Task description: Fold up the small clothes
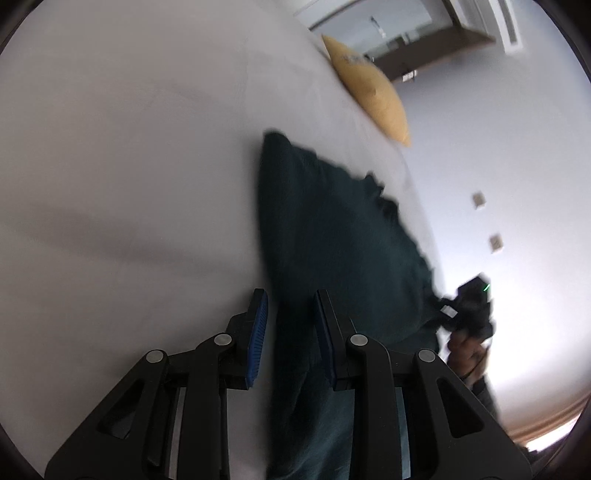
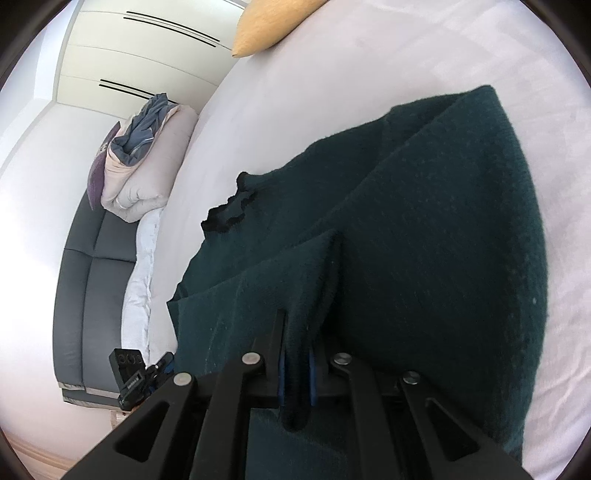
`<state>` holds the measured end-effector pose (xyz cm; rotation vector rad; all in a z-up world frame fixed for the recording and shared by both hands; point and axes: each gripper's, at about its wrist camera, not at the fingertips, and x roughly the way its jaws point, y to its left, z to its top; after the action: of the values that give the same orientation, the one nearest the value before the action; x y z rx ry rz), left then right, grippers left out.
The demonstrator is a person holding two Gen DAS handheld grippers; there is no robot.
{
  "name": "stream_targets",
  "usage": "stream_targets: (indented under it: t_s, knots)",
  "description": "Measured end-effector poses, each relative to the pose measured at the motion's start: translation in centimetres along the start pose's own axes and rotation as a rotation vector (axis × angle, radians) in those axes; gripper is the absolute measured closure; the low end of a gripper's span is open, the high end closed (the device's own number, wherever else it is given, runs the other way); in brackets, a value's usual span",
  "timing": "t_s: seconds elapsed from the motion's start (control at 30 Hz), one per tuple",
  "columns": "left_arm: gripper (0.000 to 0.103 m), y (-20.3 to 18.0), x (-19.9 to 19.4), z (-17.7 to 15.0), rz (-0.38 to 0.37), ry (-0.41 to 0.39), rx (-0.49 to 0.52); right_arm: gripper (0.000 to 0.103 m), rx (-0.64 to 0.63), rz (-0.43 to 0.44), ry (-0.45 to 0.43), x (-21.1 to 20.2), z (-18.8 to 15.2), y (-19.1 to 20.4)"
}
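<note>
A dark green knit sweater [image 1: 332, 229] lies partly lifted over the white bed [image 1: 129, 147]. My left gripper [image 1: 290, 314] has its blue pads [image 1: 258, 332] apart, with a band of the sweater running between them; no grip shows. The view is blurred. My right gripper [image 2: 297, 354] is shut on a fold of the sweater [image 2: 424, 240], which drapes over its fingers and hides the tips. The sweater's black-trimmed collar [image 2: 229, 210] shows to the left. The right gripper and the hand holding it also show in the left wrist view [image 1: 469, 314].
A yellow cushion [image 1: 369, 85] lies at the far edge of the bed, also in the right wrist view [image 2: 266, 26]. A grey bench [image 2: 85, 288] with folded bedding [image 2: 144, 162] stands beside the bed. White wardrobe doors [image 2: 147, 55] are behind.
</note>
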<state>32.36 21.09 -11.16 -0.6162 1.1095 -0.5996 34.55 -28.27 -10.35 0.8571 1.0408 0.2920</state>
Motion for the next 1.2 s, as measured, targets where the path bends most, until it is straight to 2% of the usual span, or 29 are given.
stream_targets:
  t_s: [0.13, 0.3, 0.37, 0.5, 0.63, 0.7, 0.77, 0.87, 1.07, 1.13, 1.2]
  knots:
    - [0.077, -0.1, 0.4, -0.4, 0.011, -0.014, -0.001, 0.091, -0.022, -0.032, 0.001, -0.4, -0.5, 0.4]
    - [0.077, -1.6, 0.7, -0.2, 0.071, -0.022, 0.041, 0.091, 0.001, -0.040, -0.013, -0.8, -0.5, -0.2]
    - [0.077, -3.0, -0.1, 0.1, 0.093, -0.062, 0.069, 0.091, -0.003, -0.053, -0.023, -1.0, -0.7, 0.0]
    - [0.077, -6.5, -0.7, 1.3, 0.060, -0.109, 0.097, 0.091, -0.036, -0.084, -0.034, -1.2, -1.3, 0.5]
    - [0.077, -8.8, 2.2, 1.8, 0.013, -0.066, 0.127, 0.093, -0.006, -0.058, -0.040, -1.2, -1.3, -0.4]
    - [0.077, -8.4, 4.1, 1.8, -0.002, -0.018, 0.122, 0.093, 0.000, -0.045, -0.043, -1.2, -1.4, -0.7]
    - [0.078, -7.4, 6.0, 1.3, 0.029, 0.017, 0.085, 0.094, -0.001, -0.039, -0.046, -1.4, -1.5, -0.9]
    - [0.078, -6.3, 5.7, 0.4, -0.029, -0.011, 0.043, 0.094, -0.005, -0.042, -0.046, -1.8, -1.7, -1.1]
    - [0.078, -6.2, 3.9, -1.1, 0.013, -0.023, 0.044, 0.093, -0.002, -0.065, -0.063, -2.9, -2.5, -1.4]
    - [0.077, -6.3, 2.5, -2.2, 0.035, -0.046, 0.031, 0.087, 0.006, -0.089, -0.076, -3.9, -3.2, -1.2]
    - [0.074, -6.7, 1.0, -4.3, 0.067, -0.057, 0.028, 0.074, -0.011, -0.121, -0.101, -5.4, -4.2, -0.7]
